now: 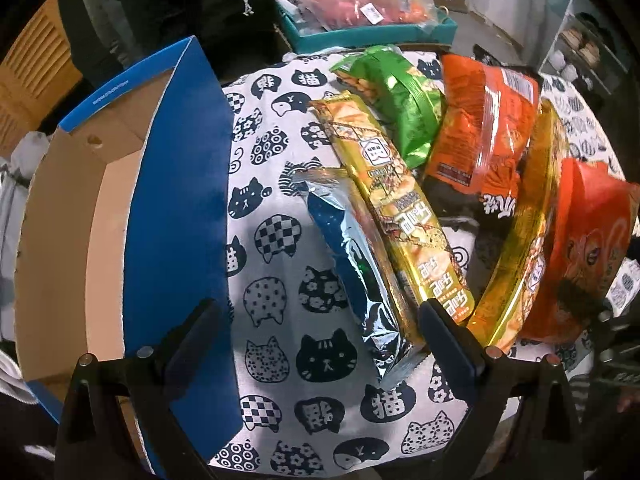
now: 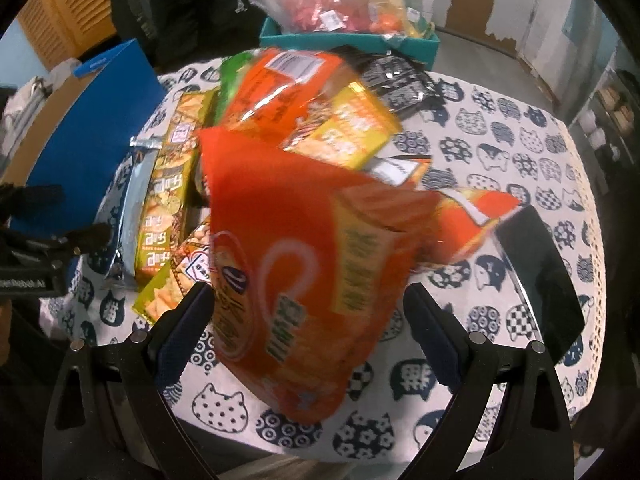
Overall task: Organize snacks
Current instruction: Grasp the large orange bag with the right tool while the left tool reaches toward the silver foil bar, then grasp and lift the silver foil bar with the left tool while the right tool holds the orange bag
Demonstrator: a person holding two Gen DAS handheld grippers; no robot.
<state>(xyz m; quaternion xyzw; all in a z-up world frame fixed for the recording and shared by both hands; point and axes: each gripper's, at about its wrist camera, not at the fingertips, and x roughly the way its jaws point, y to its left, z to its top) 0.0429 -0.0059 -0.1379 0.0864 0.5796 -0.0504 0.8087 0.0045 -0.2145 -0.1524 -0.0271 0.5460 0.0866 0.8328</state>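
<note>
The left tongs point(image 1: 320, 328) hang released over the counter point(image 1: 280, 208), which wears a white cloth printed with dark blue cat faces. Their jaws stand wide apart and grasp nothing. Between them, on the cloth, lies a silver and blue snack packet point(image 1: 360, 264), and the right jaw is just beside its lower end. Touching this packet on its right side lies a long gold cracker packet point(image 1: 400, 208). Behind these are a green bag point(image 1: 404, 108) and an orange bag point(image 1: 484, 128), leaning on one another in a pile. At the left edge of the counter stands an open blue cardboard box point(image 1: 180, 200) with a brown inside.

The right tongs point(image 2: 308, 312) are also released, with the jaws far apart. A large red-orange snack bag point(image 2: 288, 264) is between them, blurred; I cannot tell if any jaw touches it. A black phone point(image 2: 540, 272) lies on the cloth at the right. Beyond the counter stands a teal bin point(image 2: 348, 40) with clear plastic bags
</note>
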